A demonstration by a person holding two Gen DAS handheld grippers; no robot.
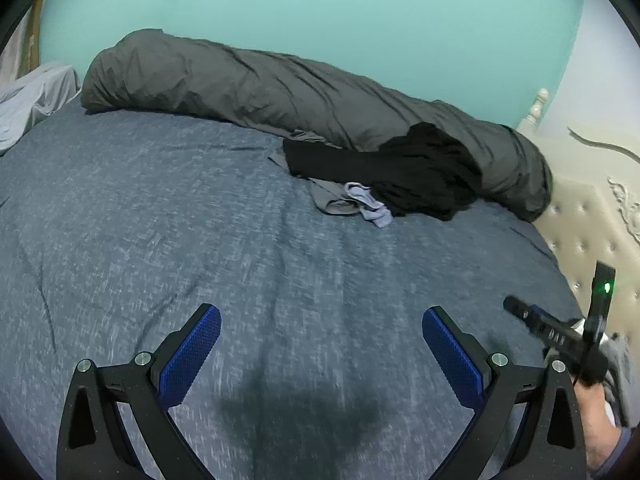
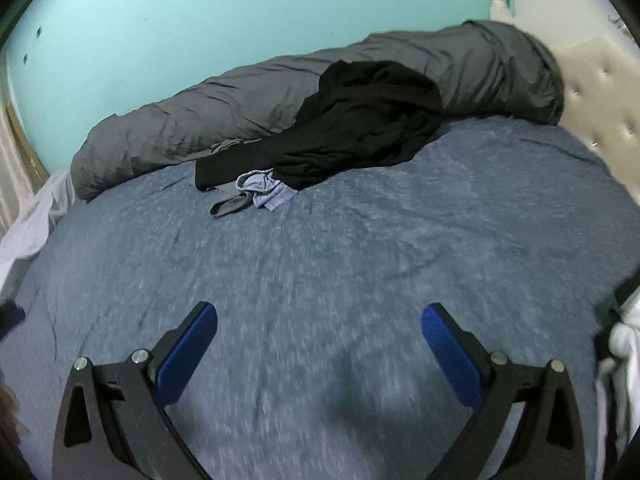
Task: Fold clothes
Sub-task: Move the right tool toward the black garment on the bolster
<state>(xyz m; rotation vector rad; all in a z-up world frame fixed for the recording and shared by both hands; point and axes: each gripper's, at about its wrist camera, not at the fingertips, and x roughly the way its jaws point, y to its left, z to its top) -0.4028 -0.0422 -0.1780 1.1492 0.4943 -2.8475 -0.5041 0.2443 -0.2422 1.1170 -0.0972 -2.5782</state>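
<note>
Left gripper (image 1: 321,326), right gripper (image 2: 319,322): jaws wide, empty. Left view alone shows hand (image 1: 592,412). Black garment (image 2: 340,128) lies along grey duvet (image 2: 180,120).

Legible text, labels, brands, numbers, signs: none in either wrist view. The only mark of any kind is a small green indicator light (image 1: 607,288) on a black device at the right edge of the left wrist view; no characters accompany it.

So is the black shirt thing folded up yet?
No, the black garment lies crumpled in a heap, draped partly over the grey rolled duvet.
</note>
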